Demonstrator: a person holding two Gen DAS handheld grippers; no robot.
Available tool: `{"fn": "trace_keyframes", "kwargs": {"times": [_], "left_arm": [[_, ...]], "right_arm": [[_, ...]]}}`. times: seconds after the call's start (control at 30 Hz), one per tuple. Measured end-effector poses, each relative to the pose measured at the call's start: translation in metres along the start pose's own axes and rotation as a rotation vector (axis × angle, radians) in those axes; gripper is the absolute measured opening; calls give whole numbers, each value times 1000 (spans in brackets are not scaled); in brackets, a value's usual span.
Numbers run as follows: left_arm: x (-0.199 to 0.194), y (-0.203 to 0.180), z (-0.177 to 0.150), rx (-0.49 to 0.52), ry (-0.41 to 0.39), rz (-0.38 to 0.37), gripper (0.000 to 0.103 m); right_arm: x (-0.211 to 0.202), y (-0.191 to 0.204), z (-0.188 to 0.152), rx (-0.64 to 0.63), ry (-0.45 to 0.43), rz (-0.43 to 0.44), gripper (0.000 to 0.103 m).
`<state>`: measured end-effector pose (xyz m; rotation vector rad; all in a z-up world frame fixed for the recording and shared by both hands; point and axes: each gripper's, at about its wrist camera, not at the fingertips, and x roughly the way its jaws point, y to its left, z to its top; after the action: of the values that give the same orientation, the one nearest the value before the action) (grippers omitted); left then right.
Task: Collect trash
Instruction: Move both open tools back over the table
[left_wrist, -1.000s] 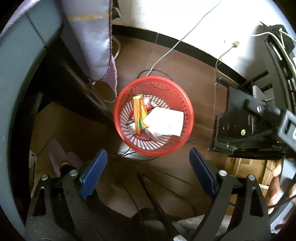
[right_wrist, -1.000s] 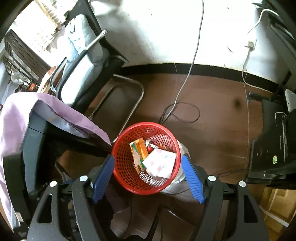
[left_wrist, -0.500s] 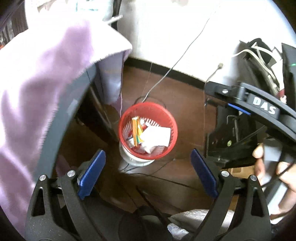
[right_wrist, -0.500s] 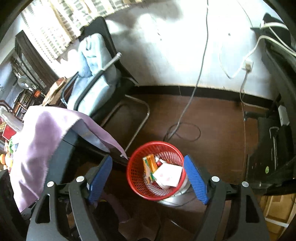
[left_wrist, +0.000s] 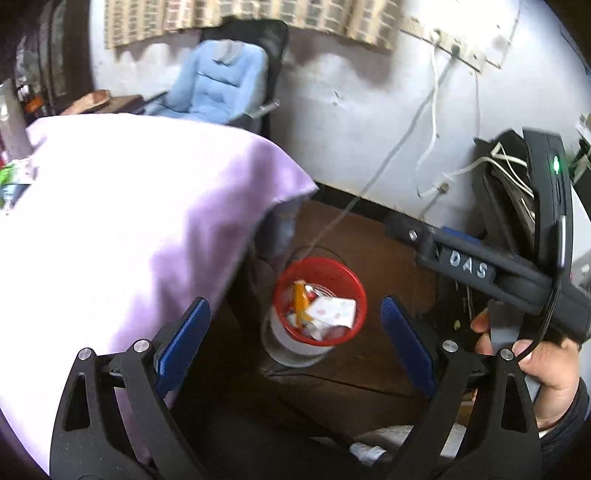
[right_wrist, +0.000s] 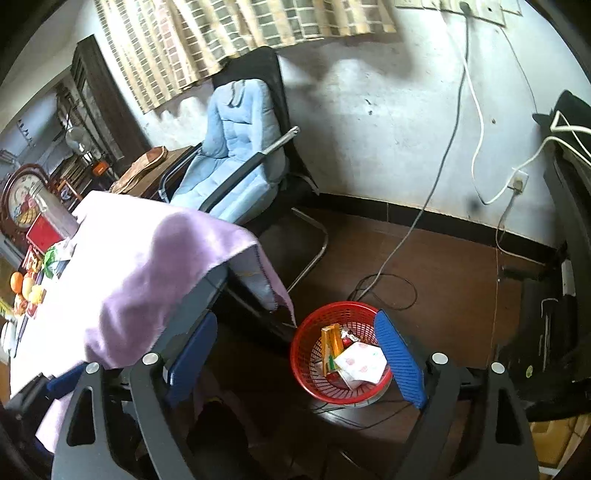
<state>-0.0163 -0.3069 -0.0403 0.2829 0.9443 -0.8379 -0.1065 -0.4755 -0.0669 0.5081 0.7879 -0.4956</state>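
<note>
Room: brown floor, white wall w/ dark skirting, cables trailing down — landmark = red basket on the floor.

Left gripper — jaws wide apart, nothing between the blue pads; held well above the basket, pointing down at it.

Right gripper — jaws wide, have just been opening further, nothing gripped; its right pad overlaps the basket's rim in the right wrist view, but is well above it. Seen from the left wrist cam as a black body w/ "DAS" lettering, right of the basket, held by a hand.

Trash: in the basket — orange packet standing on edge at the left side, white paper w/ pink spots lying beside it on the right; smaller scraps underneath, can't tell what.

Basket sits on a pale round item, partly hidden.

Table w/ lilac cloth — left of basket, cloth corner hanging down near its rim.

Black chair w/ light-blue cushion — beyond the basket, against the wall.

Fruit etc. — far left of the basket, on the table.
</note>
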Motion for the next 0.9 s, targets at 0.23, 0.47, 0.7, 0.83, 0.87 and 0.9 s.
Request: {"fn": "trace_keyframes", "kwargs": {"times": [0.23,0.47,0.7,0.83,0.87,0.9], "left_arm": [[-39,41,10,-68,-66,75,90],[-76,81,22,-121,-87,85,90],[-104,121,31,-174,-128,135,90],[-122,151,42,-222,-169,160,90],[-128,163,45,-239,-180,161,90],[-132,170,47,-252,-189,164,90]], "right_arm": [[-10,35,-2,-65,10,15,86],[-25,81,8,-161,-3,54,88],[-39,137,30,-256,-16,147,90],[-48,181,50,-323,-26,216,90],[-51,195,56,-344,-30,240,91],[-51,206,59,-354,-33,253,91]]}}
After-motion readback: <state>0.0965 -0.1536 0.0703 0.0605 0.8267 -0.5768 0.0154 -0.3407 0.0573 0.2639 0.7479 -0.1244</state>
